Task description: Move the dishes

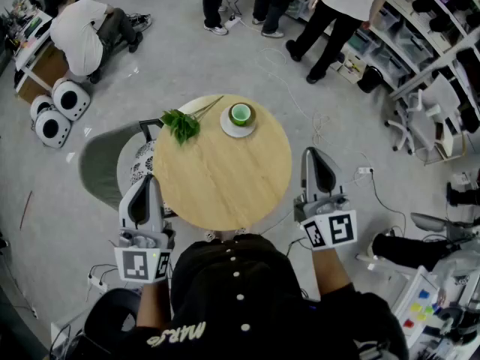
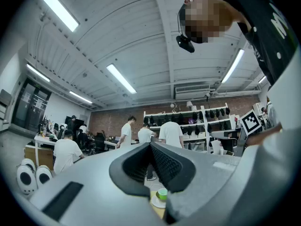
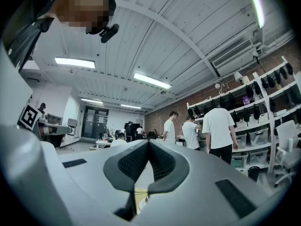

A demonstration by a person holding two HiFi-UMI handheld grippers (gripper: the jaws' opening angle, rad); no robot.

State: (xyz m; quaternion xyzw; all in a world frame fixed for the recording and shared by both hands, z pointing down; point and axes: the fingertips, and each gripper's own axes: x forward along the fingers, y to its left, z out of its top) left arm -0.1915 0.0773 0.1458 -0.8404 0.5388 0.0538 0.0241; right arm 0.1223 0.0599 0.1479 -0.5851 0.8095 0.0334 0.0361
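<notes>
A green cup [image 1: 240,114] stands on a white saucer [image 1: 228,127] at the far side of the round wooden table [image 1: 225,178]. The cup [image 2: 162,194] and saucer [image 2: 157,202] also show small below the jaws in the left gripper view. My left gripper [image 1: 147,180] hangs at the table's near left edge, jaws shut with nothing in them. On the near right, my right gripper [image 1: 313,156] is held beside the table, also shut and empty. Both point away from me and sit well short of the cup.
A leafy green sprig [image 1: 181,124] lies on the table left of the saucer. A grey chair [image 1: 105,167] stands at the table's left. Cables [image 1: 360,175] trail on the floor to the right. Several people [image 1: 330,13] stand or crouch farther back, by shelves [image 1: 427,21].
</notes>
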